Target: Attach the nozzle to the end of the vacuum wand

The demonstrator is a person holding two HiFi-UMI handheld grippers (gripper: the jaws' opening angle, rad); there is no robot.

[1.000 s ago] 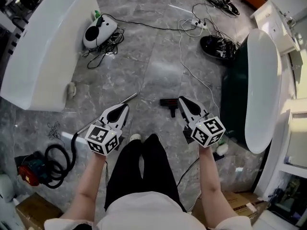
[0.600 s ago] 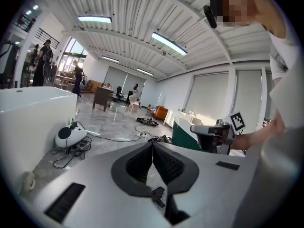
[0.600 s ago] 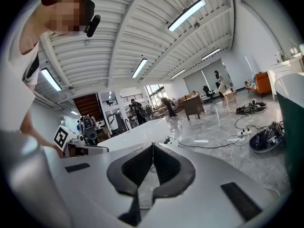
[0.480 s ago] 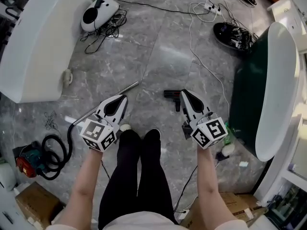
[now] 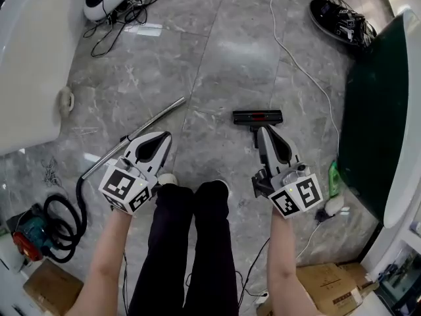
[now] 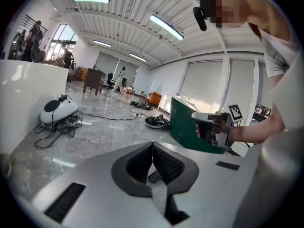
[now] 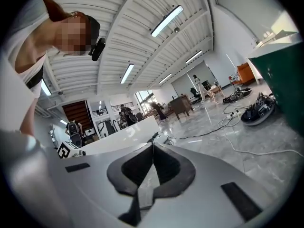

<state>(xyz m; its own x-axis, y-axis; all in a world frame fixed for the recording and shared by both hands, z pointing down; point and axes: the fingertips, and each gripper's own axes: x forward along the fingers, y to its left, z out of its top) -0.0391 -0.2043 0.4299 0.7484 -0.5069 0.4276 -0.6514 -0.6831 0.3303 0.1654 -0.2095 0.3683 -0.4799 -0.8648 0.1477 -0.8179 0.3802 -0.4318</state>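
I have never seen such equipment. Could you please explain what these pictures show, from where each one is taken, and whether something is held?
A person, not a robot, holds a two-finger tool in each hand: the left gripper and the right gripper. The head view looks down from a camera on the person's head at the grey floor. The other two pictures come from a camera on each gripper, looking along its fingers; both pairs are shut and hold nothing. On the floor lie a black nozzle, just ahead of the right gripper, and a metal vacuum wand beside the left gripper, seemingly leading to a black hose.
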